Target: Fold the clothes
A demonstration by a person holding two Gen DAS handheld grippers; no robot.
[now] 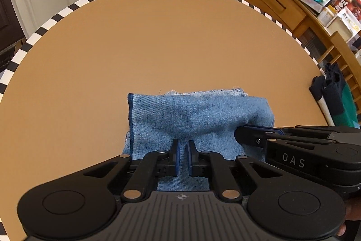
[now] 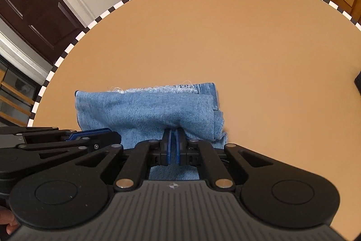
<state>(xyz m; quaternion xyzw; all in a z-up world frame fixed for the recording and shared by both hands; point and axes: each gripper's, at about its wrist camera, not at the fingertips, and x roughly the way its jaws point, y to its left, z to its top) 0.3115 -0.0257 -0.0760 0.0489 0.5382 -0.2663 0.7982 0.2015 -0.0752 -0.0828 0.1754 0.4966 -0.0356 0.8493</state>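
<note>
Folded denim garment (image 1: 194, 119) on round table (image 1: 158, 37); frayed far edge. Left gripper (image 1: 183, 151) jaws slightly apart over cloth. Right gripper (image 2: 173, 139) pinching fold.

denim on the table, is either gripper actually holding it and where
The right gripper pinches a raised ridge of the folded denim near its near edge. The left gripper is slightly open, gripping nothing.

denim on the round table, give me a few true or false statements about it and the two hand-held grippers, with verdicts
1. The denim garment lies folded on the tan table. True.
2. The right hand-held gripper is wide open above bare table. False: its pads are pinched on a ridge of denim.
3. The left hand-held gripper shows a narrow gap between its pads. True.
4. The table's rim is plain wood. False: it is striped black and white.
5. A frayed edge shows along the garment's far side. True.
</note>
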